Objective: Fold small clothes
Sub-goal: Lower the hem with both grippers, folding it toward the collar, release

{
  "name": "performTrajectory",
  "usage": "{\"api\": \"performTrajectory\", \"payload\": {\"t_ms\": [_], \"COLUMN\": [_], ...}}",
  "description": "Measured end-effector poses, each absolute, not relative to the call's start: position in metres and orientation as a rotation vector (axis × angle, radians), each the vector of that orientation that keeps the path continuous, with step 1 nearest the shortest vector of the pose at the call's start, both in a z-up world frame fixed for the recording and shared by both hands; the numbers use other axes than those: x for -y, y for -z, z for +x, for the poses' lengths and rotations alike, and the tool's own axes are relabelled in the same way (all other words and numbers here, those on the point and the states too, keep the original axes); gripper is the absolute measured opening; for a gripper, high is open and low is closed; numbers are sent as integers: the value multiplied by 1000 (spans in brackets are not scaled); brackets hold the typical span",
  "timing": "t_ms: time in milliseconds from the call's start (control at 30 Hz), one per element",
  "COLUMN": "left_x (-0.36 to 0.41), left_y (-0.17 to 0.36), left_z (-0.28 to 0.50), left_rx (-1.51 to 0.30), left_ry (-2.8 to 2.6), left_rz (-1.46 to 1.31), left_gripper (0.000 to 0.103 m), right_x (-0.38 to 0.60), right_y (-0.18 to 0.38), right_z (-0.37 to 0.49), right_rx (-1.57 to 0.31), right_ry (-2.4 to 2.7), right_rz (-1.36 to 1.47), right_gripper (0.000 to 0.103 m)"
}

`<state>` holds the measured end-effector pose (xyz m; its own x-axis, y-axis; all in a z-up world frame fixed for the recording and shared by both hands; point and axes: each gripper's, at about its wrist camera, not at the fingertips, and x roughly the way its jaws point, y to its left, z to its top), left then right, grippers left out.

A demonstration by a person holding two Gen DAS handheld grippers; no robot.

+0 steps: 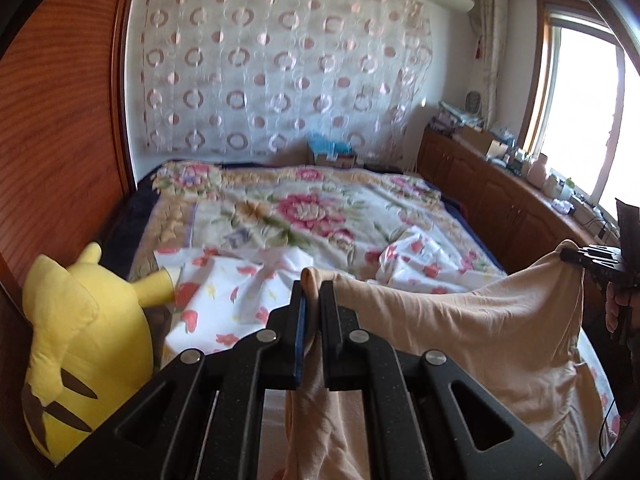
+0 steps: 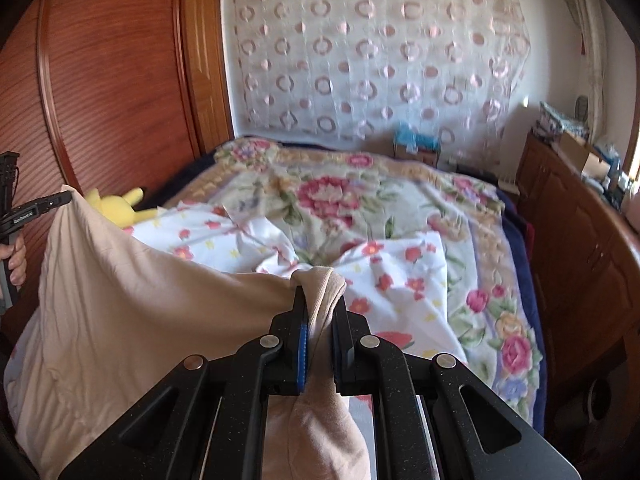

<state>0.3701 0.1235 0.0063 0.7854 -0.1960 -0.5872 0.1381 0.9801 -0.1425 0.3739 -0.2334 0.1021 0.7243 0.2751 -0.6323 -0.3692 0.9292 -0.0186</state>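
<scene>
A beige garment (image 1: 480, 320) hangs stretched between both grippers above the bed. In the left wrist view my left gripper (image 1: 314, 288) is shut on one bunched corner of it, and the cloth trails down between the fingers. The right gripper (image 1: 568, 254) shows at the right edge, pinching the other corner, with a hand behind it. In the right wrist view my right gripper (image 2: 320, 296) is shut on a bunched corner of the beige garment (image 2: 140, 300). The left gripper (image 2: 66, 198) holds the far corner at the left edge.
Under the garment lies a white flowered sheet (image 1: 224, 292) on a floral blanket (image 1: 300, 208) covering the bed. A yellow plush toy (image 1: 80, 340) leans against the wooden headboard (image 1: 60, 120) on the left. Low wooden cabinets (image 1: 500, 200) with clutter on top run along the right.
</scene>
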Motion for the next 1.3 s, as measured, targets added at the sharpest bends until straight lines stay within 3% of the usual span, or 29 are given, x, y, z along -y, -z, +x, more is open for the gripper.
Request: {"api": "performTrajectory", "payload": {"t_ms": [167, 233, 367, 500, 867, 1300], "left_x": [-126, -129, -126, -121, -108, -101], "left_y": [9, 10, 11, 17, 60, 76], "left_z": [382, 385, 368, 343, 262, 240], "left_rx": [-687, -722, -750, -787, -947, -986], "left_ry": [215, 204, 211, 200, 250, 239], "left_rz": [-113, -106, -88, -27, -11, -21], "left_gripper": [8, 19, 38, 39, 39, 39], "right_x": [231, 230, 229, 238, 272, 297], "right_y": [-99, -96, -112, -137, -136, -130], "right_z": [387, 379, 358, 318, 186, 192], "right_rx": [-721, -721, -705, -679, -813, -909], "right_ry": [-329, -333, -325, -326, -399, -344], "right_rz": [-114, -101, -98, -60, 25, 92], "right_gripper": [9, 10, 29, 43, 43, 43]}}
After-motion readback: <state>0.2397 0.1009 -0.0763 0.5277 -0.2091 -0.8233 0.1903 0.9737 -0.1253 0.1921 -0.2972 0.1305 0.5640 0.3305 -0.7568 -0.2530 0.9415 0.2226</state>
